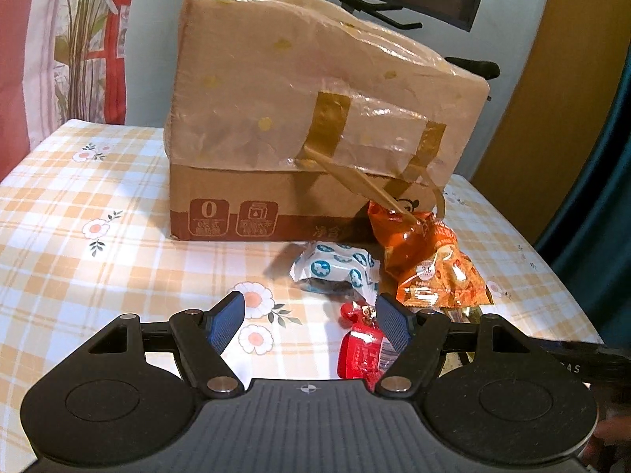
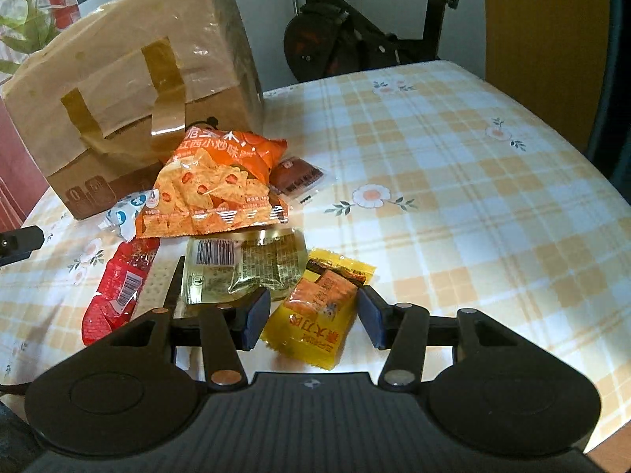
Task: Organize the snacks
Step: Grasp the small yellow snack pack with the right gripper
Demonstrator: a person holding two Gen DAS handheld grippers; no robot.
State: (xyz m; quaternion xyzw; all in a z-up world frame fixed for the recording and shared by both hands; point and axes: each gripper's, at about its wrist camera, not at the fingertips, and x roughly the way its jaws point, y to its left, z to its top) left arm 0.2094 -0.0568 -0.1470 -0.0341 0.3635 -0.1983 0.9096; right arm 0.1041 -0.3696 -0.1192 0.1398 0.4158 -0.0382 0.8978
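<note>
Snack packets lie in a heap in front of a cardboard box (image 1: 315, 118) on a checked tablecloth (image 1: 98, 205). My left gripper (image 1: 311, 311) is open above the cloth, nothing between its fingers. A red packet (image 1: 361, 351) lies just behind its right finger, and a white and blue packet (image 1: 335, 266) and an orange chip bag (image 1: 430, 264) lie further off. My right gripper (image 2: 313, 299) is open and low over the table. A yellow packet (image 2: 319, 307) lies flat between its fingers, close to both pads. Left of it lies a clear gold packet (image 2: 244, 272).
In the right wrist view the orange chip bag (image 2: 213, 189) rests on a brown packet (image 2: 299, 177) beside the box (image 2: 130, 79). The red packet (image 2: 114, 287) lies at the left. Bare tablecloth (image 2: 453, 197) stretches right to the table edge. An exercise bike (image 2: 355, 39) stands behind.
</note>
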